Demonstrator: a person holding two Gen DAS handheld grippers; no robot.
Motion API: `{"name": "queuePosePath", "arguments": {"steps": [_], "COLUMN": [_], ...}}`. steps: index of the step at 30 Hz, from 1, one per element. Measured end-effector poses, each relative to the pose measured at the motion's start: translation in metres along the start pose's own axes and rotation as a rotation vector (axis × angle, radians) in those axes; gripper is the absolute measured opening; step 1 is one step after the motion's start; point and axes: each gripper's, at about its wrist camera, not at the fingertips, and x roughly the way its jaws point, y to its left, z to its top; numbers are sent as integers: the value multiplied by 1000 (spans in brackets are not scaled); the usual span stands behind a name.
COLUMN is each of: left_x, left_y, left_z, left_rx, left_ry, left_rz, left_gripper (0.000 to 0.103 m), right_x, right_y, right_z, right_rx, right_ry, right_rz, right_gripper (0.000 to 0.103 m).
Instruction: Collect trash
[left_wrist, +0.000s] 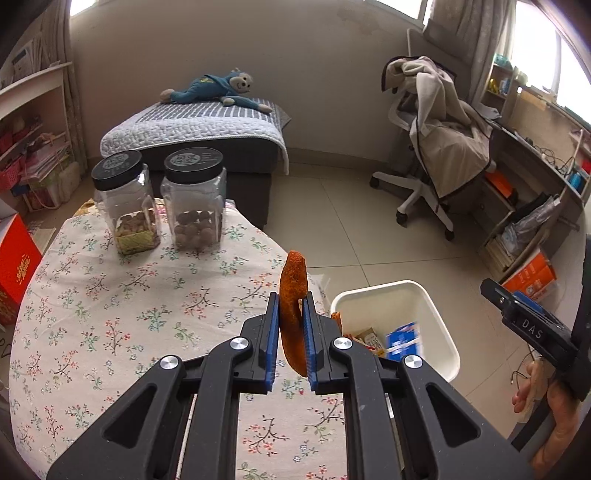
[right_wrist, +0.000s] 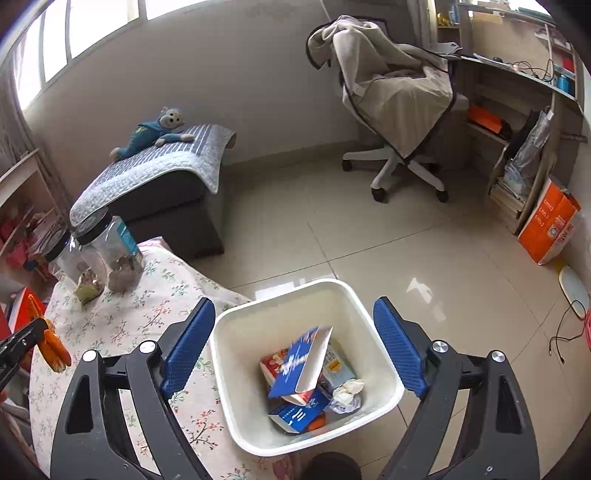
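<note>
My left gripper (left_wrist: 291, 332) is squeezed tight on a curly orange peel (left_wrist: 293, 291), up above the flowery tablecloth (left_wrist: 110, 314). My right gripper (right_wrist: 295, 347) is wide open with nothing in it, over the white plastic bin (right_wrist: 258, 314). A blue box (right_wrist: 299, 365) is inside. I should move the peel over the bin before letting go.

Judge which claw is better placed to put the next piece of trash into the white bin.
Left. The left claw is shut on the orange peel, near the white bin. The right claw hangs open and empty over the bin, a blue carton tumbling below it.
</note>
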Motion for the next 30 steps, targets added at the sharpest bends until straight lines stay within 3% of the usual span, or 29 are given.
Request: {"name": "queuePosePath", "arguments": {"steps": [7, 15, 16, 17, 19, 21, 23, 27, 30], "left_x": [19, 42, 44, 45, 41, 35, 28, 8, -17], "left_y": [-62, -131, -137, -141, -146, -149, -147, -134, -119], "left_z": [3, 11, 12, 13, 14, 15, 15, 14, 11], "left_rx": [55, 91, 94, 95, 102, 122, 135, 157, 174], "left_ry": [25, 76, 82, 87, 71, 50, 24, -37, -138], "left_rz": [-90, -232, -240, -242, -241, -228, -203, -148, -69], "left_gripper": [13, 16, 26, 43, 54, 57, 68, 70, 85], "right_x": [-10, -27, -31, -34, -41, -49, -58, -78, -96], "right_y": [-46, -95, -99, -102, -105, -104, -99, -76, -53], "right_z": [6, 12, 12, 12, 11, 10, 9, 8, 3], "right_rx": [111, 243, 253, 262, 270, 266, 254, 201, 153], "right_ry": [-39, -102, -113, -126, -150, -177, -208, -296, -377], "right_rz": [-64, -133, -142, -150, -164, -166, -169, -163, -159], "right_gripper": [95, 96, 96, 96, 96, 96, 96, 96, 96]}}
